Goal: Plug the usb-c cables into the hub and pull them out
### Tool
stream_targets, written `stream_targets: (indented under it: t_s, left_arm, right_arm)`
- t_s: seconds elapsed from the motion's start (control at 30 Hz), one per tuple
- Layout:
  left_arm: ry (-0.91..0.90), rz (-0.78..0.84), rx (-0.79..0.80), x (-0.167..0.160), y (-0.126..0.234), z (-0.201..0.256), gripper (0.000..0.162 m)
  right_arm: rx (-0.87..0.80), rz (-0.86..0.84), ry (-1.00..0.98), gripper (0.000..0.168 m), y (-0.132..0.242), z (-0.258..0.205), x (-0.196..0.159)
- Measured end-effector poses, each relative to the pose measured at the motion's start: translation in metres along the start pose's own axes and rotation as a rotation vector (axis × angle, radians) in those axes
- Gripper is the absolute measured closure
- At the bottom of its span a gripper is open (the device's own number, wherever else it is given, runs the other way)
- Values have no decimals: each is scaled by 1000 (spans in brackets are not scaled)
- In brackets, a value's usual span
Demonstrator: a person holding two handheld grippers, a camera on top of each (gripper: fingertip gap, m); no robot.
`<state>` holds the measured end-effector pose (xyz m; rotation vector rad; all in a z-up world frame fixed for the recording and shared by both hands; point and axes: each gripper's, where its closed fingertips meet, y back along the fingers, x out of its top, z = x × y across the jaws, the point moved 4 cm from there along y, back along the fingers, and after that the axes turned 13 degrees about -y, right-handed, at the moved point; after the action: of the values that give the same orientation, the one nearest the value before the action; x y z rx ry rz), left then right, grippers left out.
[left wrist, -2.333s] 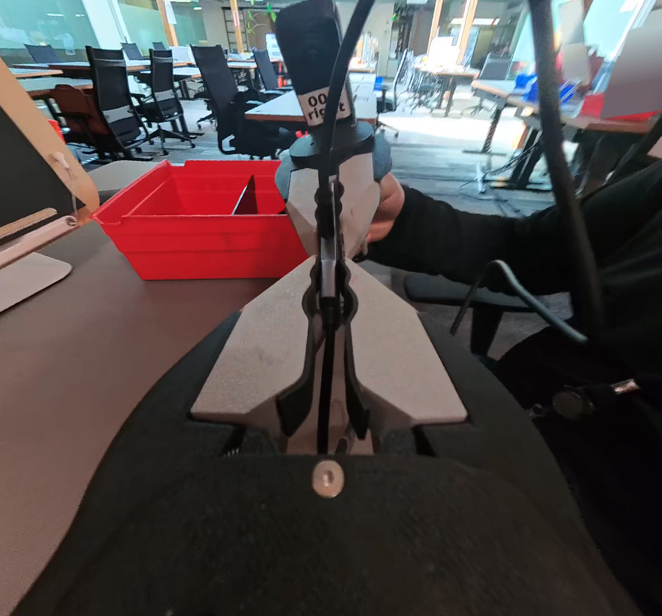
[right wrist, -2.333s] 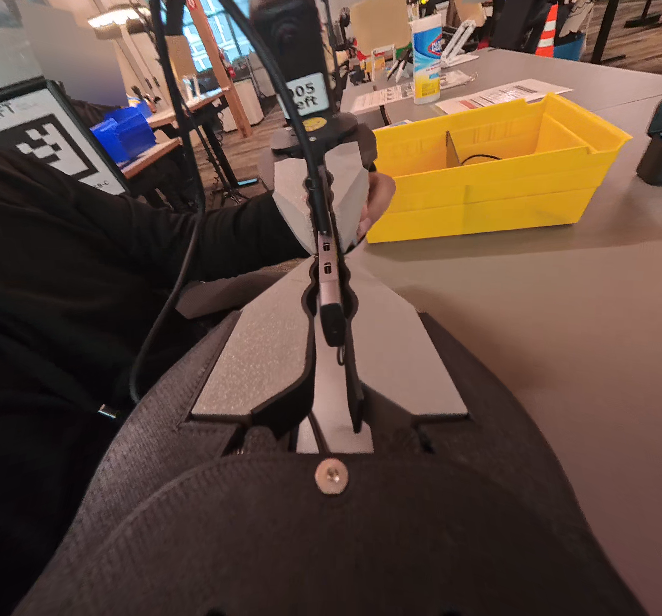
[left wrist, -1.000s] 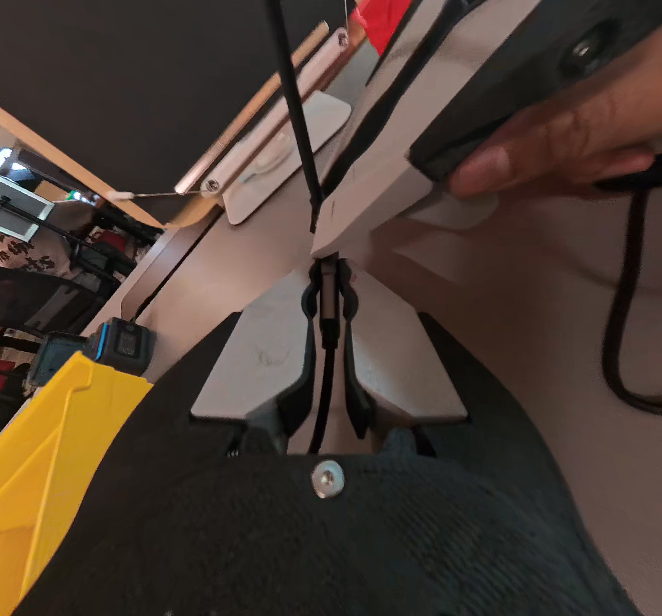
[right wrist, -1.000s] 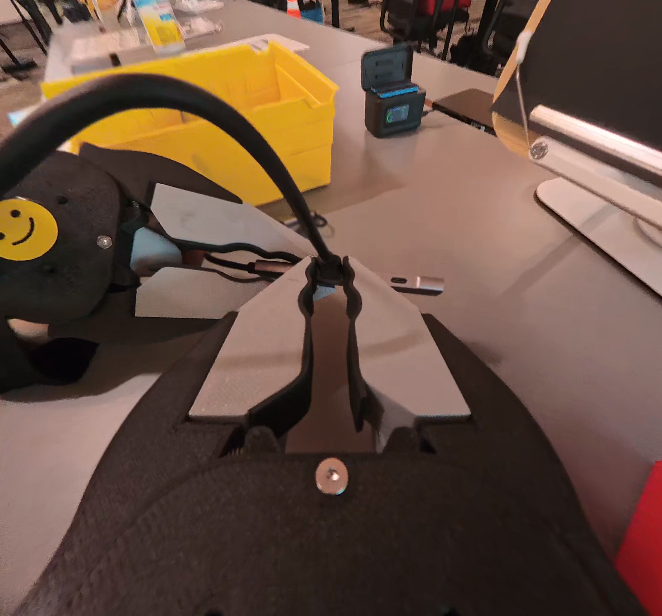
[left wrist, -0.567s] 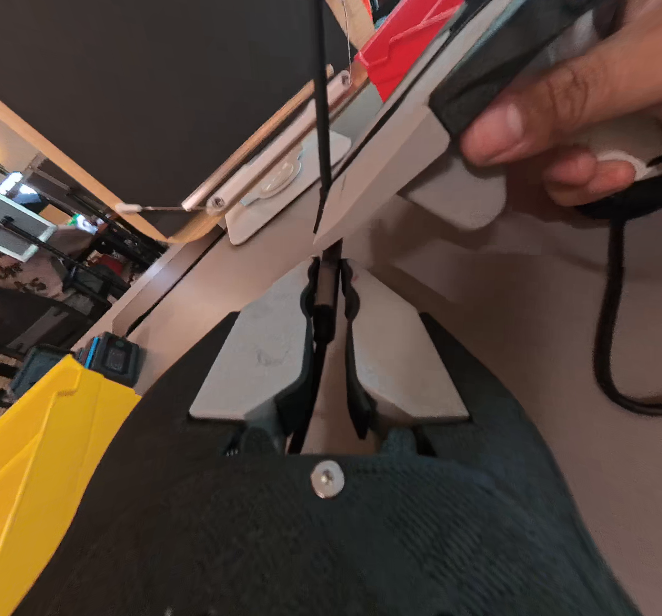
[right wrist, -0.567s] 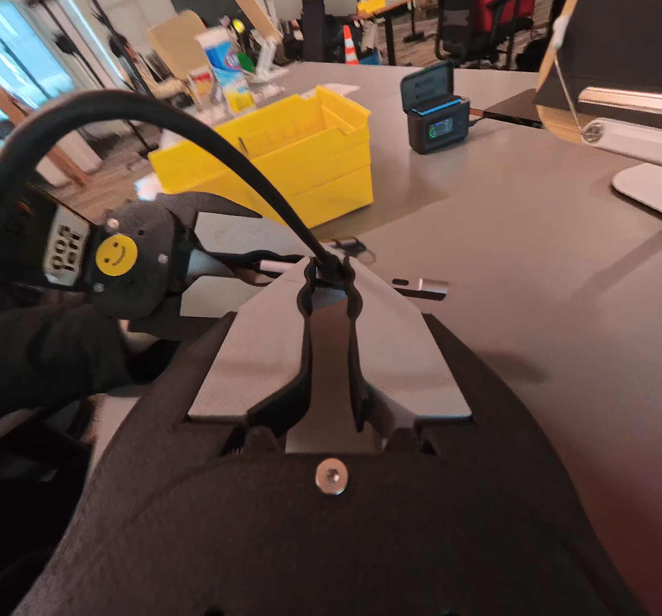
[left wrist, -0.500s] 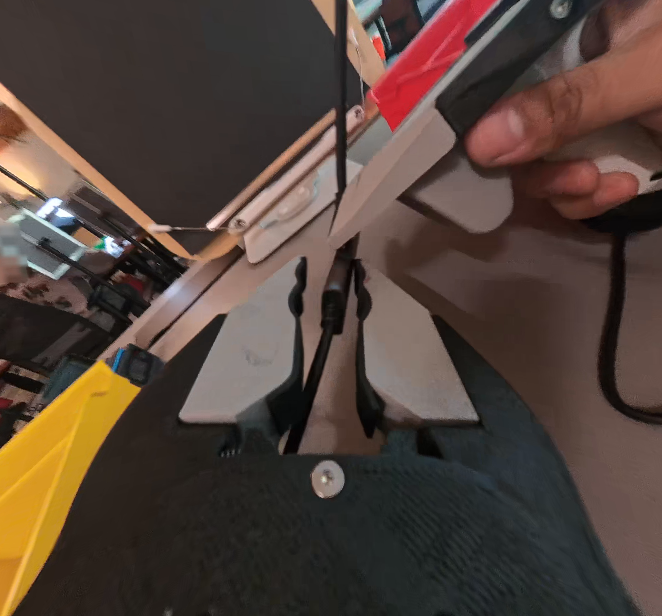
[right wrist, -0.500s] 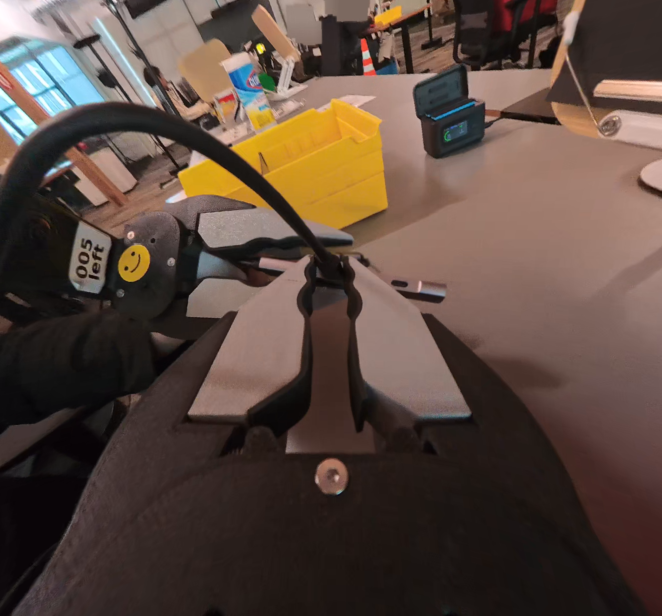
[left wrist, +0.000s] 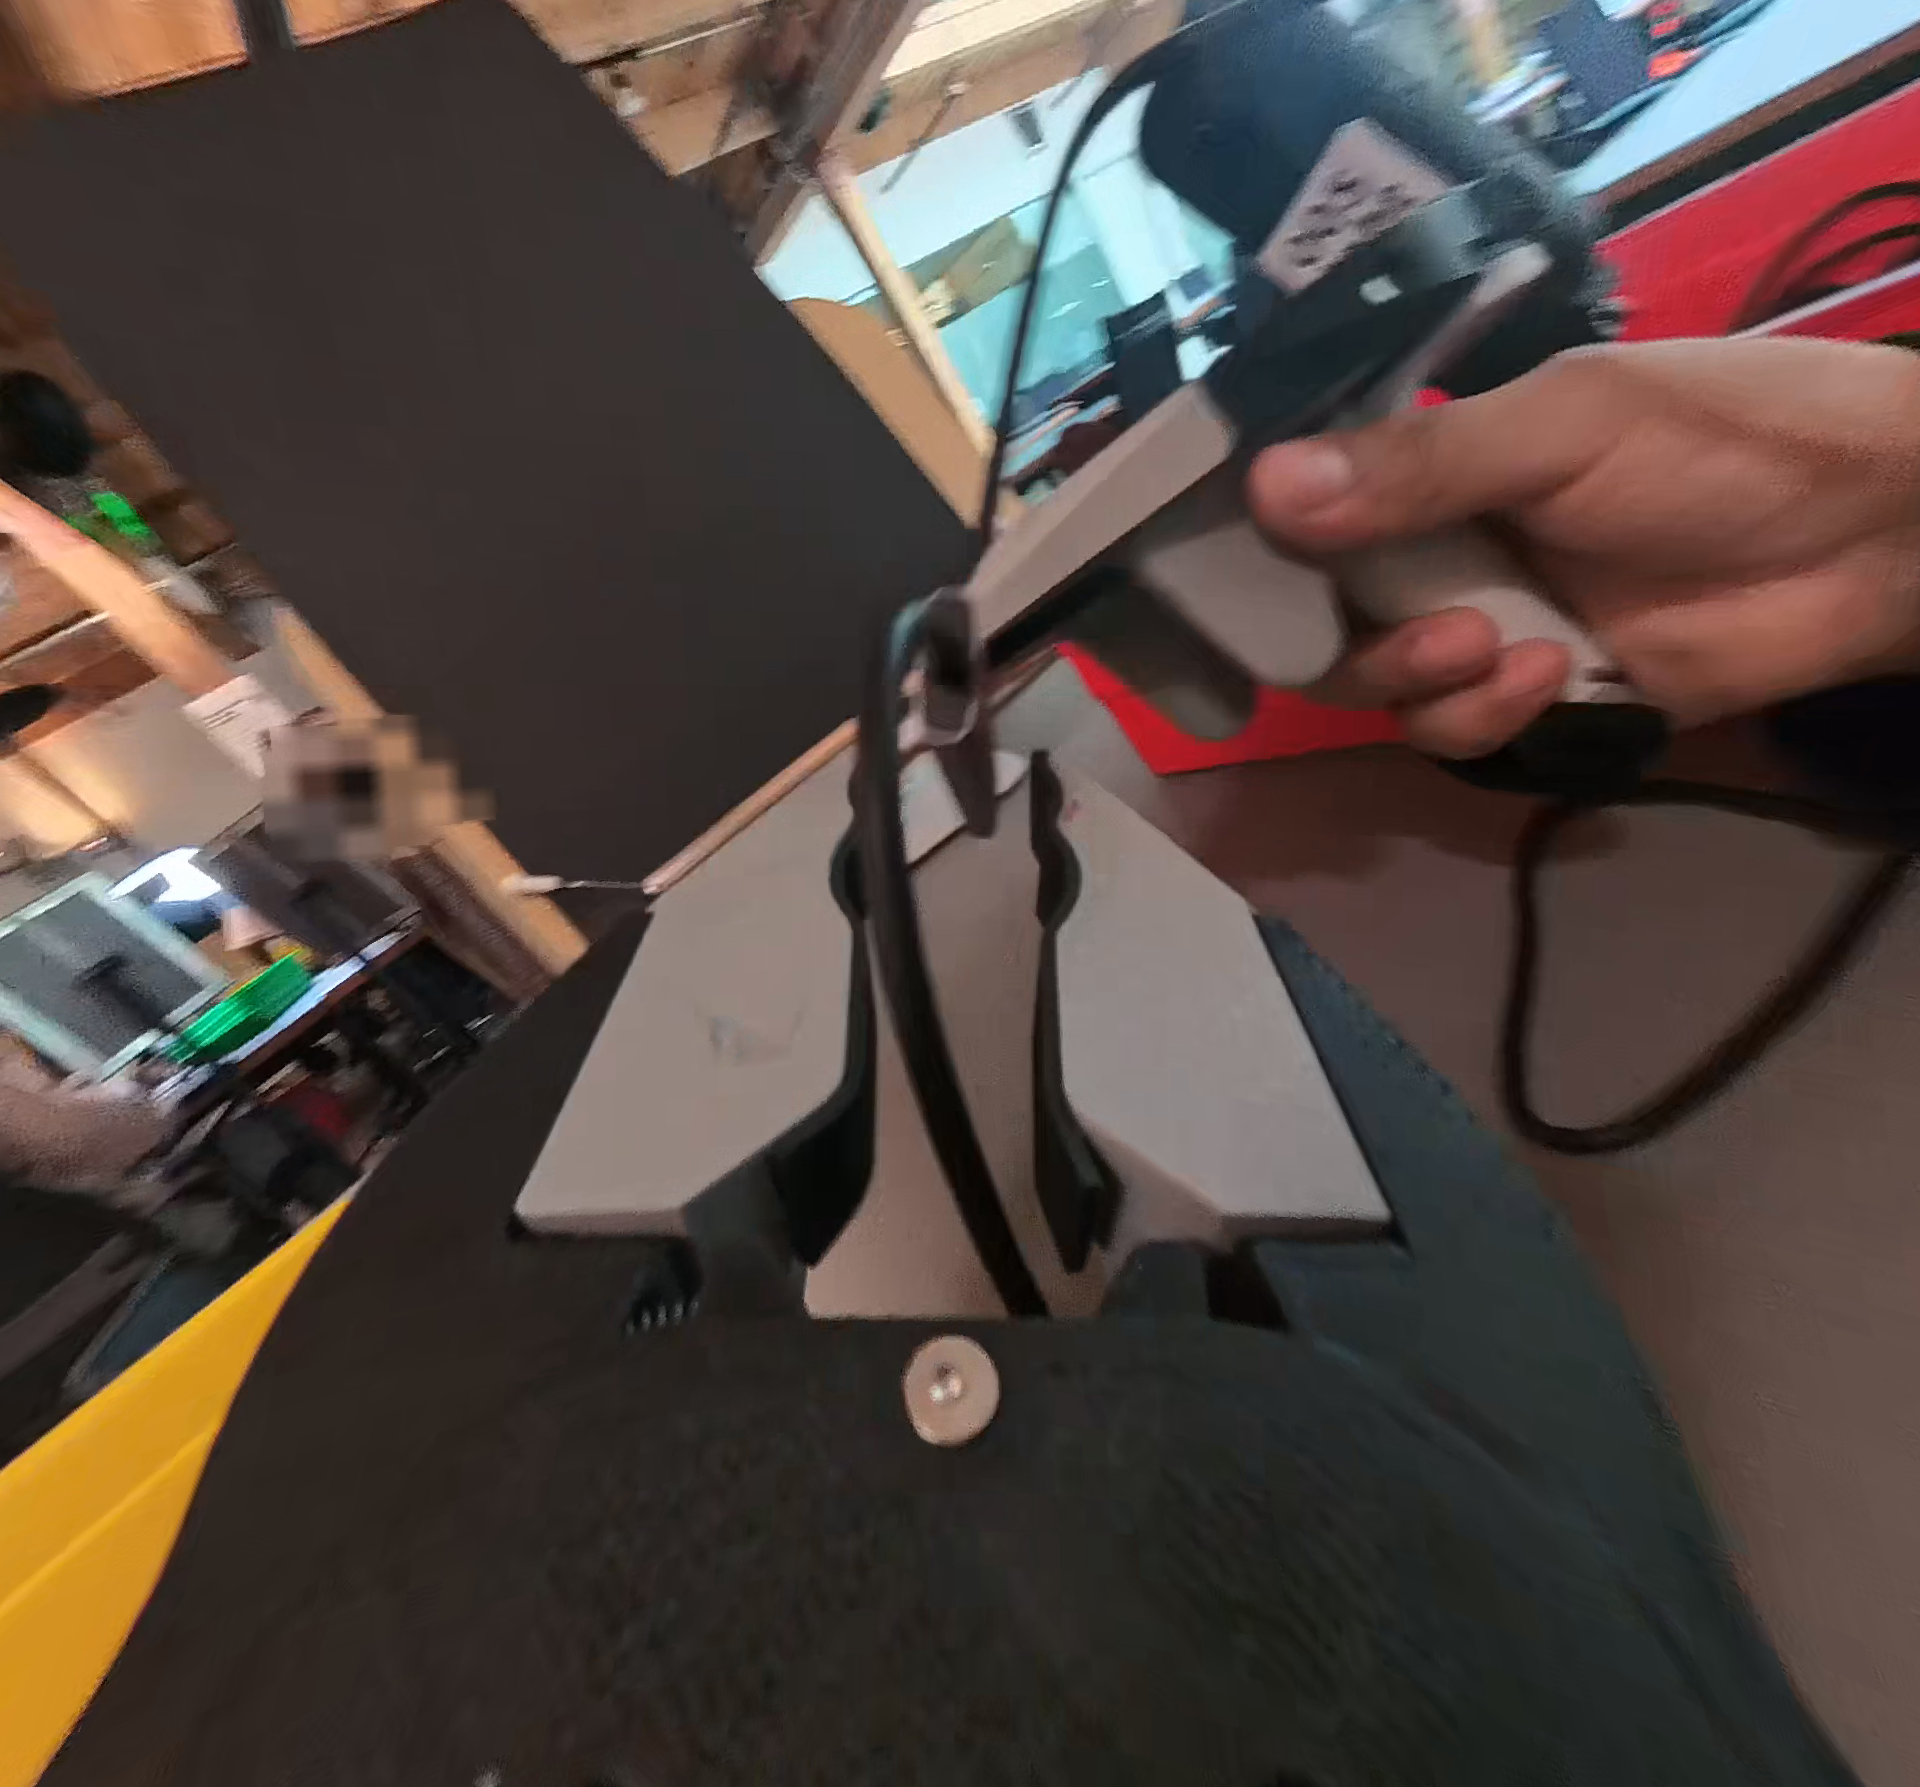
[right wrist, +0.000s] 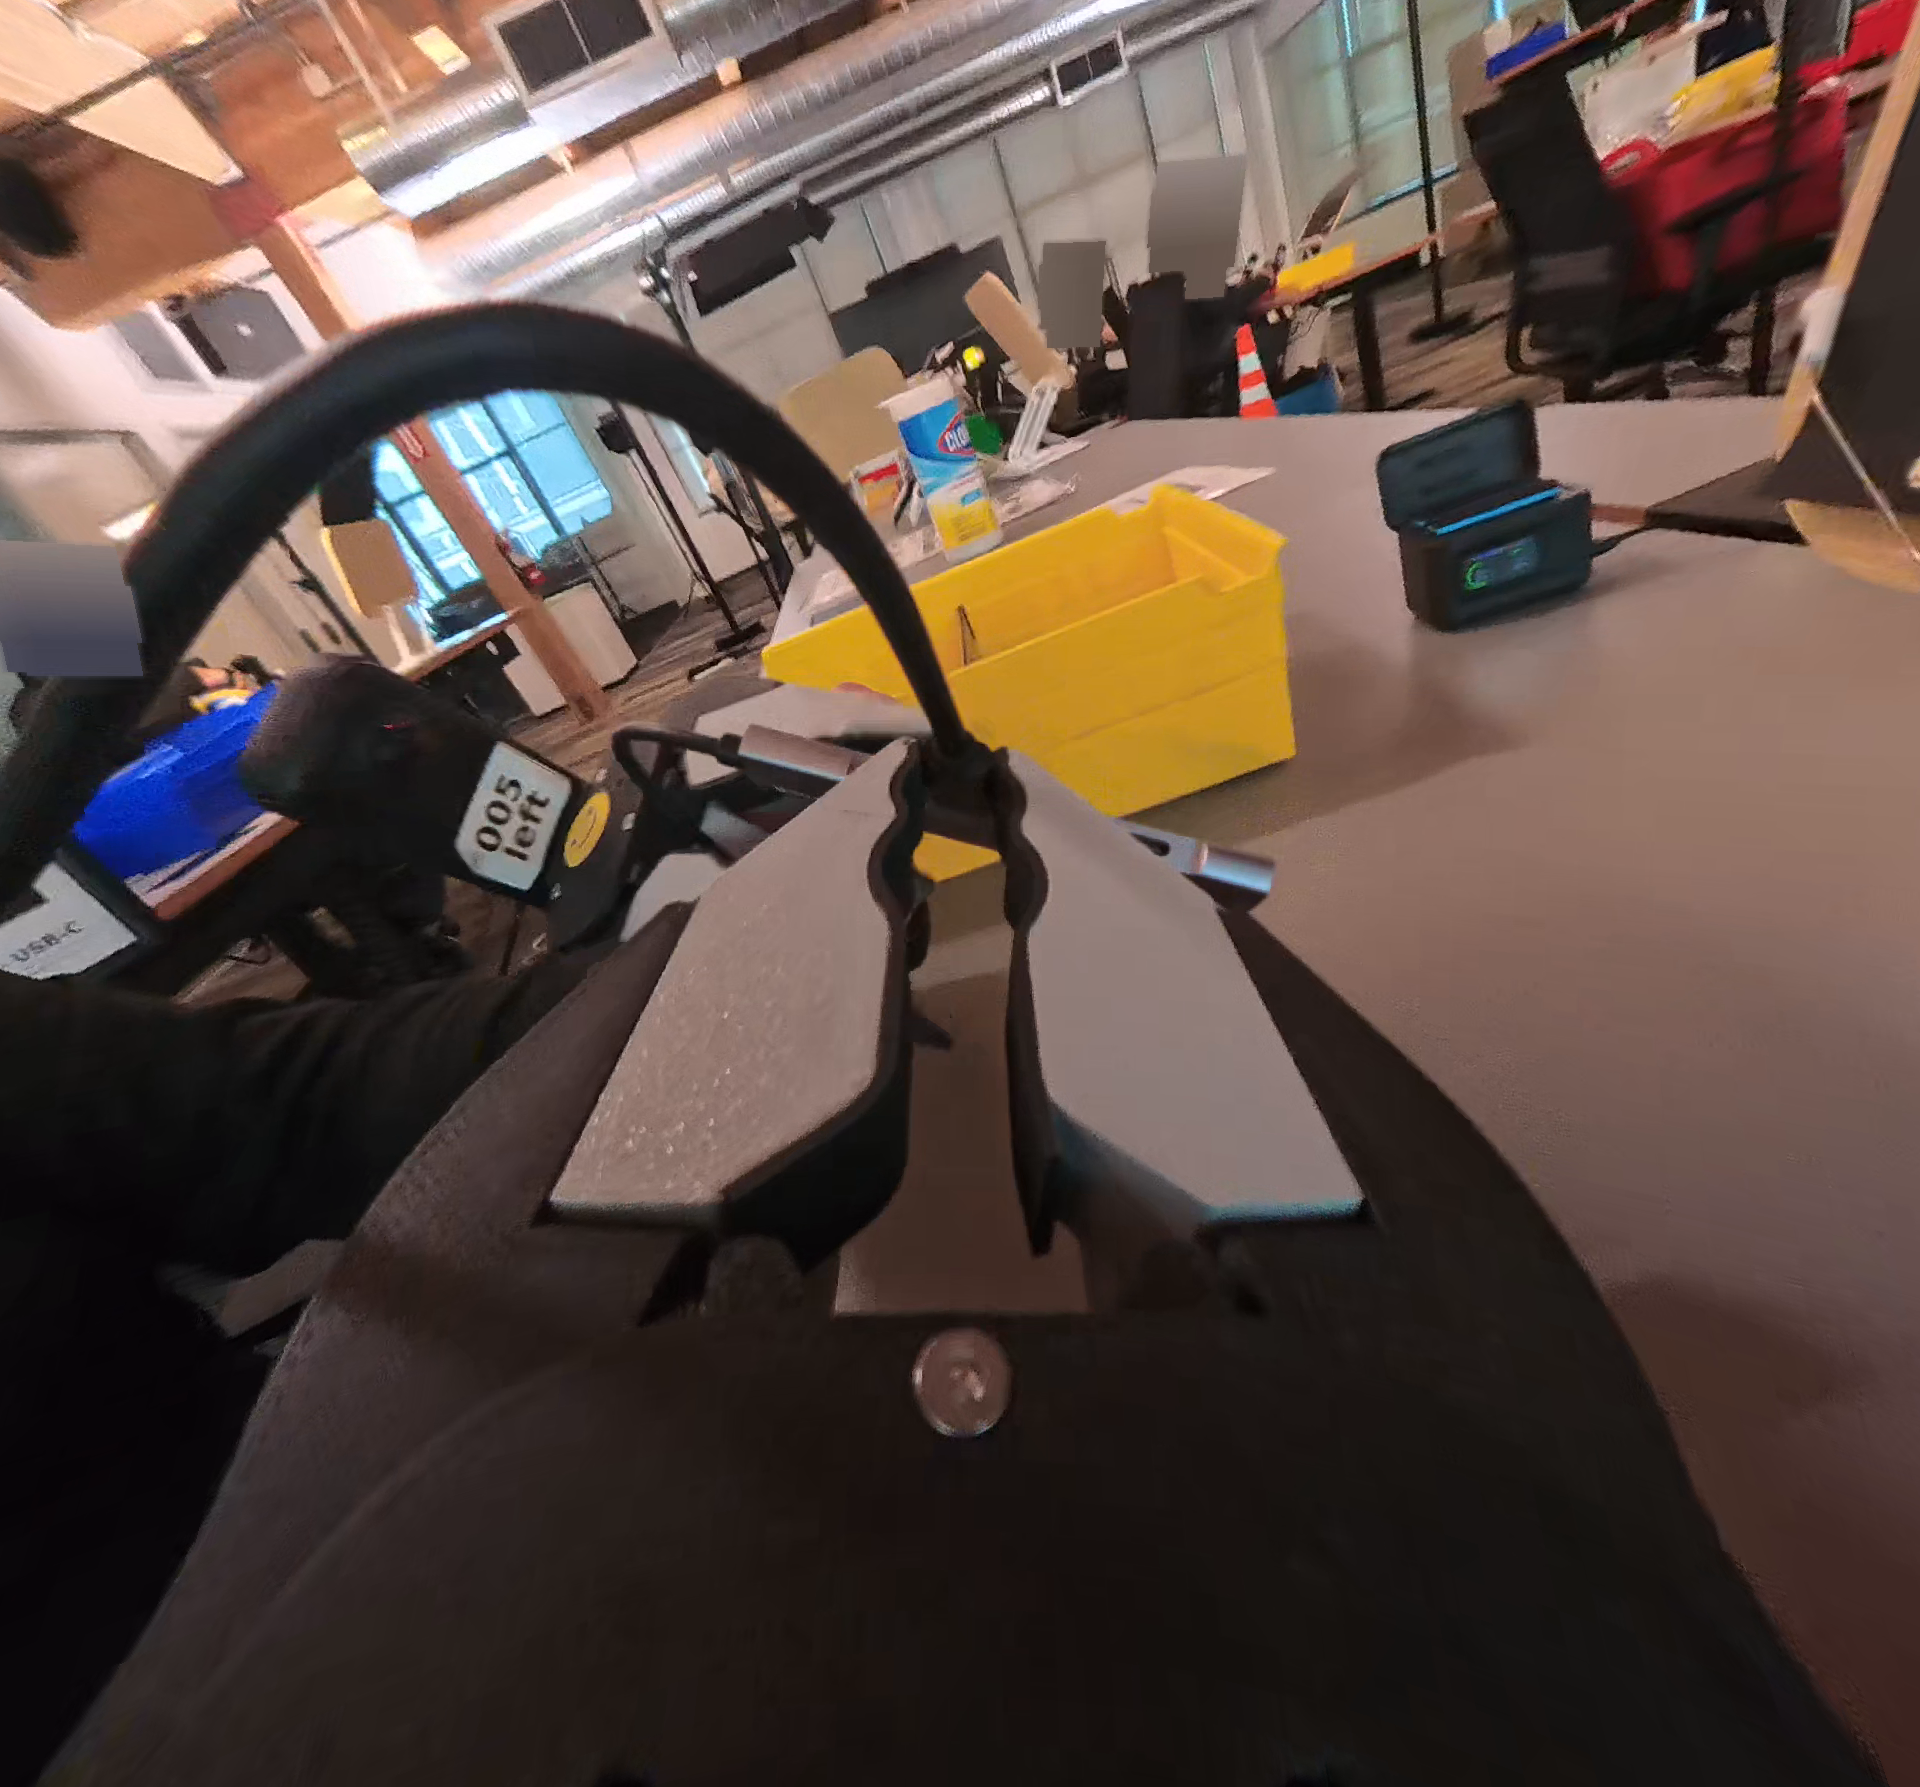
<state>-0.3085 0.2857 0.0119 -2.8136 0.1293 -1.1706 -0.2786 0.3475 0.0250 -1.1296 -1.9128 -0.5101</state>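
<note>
Two hand-held grippers working above a grey table (right wrist: 1558, 854).

The right gripper (right wrist: 956, 792) is pinching a thick black cable (right wrist: 520, 355) at its tips. The slim grey hub (right wrist: 1216, 870) is crossing just behind those tips and appears to be hanging clear of the table. The left gripper (left wrist: 945, 802) is standing with its jaws apart, and a thin black cable (left wrist: 914, 1010) is running loosely between them, gripped by neither finger.

Risks, as a judgement:
- The hub is being carried by one narrow pinch, so a tug from the arching thick cable could twist or drop it.
- The thin cable is lying unheld, so it could snag on a finger and lever its plug sideways. Whether that plug is seated in the hub cannot be told.

Containers:
- A yellow bin (right wrist: 1091, 636) with a divider is showing nothing inside, as far as can be seen.
- A dark case (right wrist: 1486, 542) is sitting lid-open with blue-edged inserts in it.
</note>
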Motion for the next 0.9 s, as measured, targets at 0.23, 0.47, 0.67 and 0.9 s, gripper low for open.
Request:
stream_targets:
  t_s: [0.23,0.47,0.67,0.9]
  left_arm:
    - [-25,2,-26,2,1,5,154]
    - [-102,-111,-30,-11,-4,9,154]
    - [-33,-203,0,-11,-6,3,154]
    - [68,-190,114,-7,-7,-14,153]
  right_arm:
    - [54,-92,-24,159,-9,-3,-13]
    - [-75,-123,63,159,-10,7,-17]
    - [-72,-29,-71,159,-14,8,-13]
    - [-108,191,-105,161,-27,3,2]
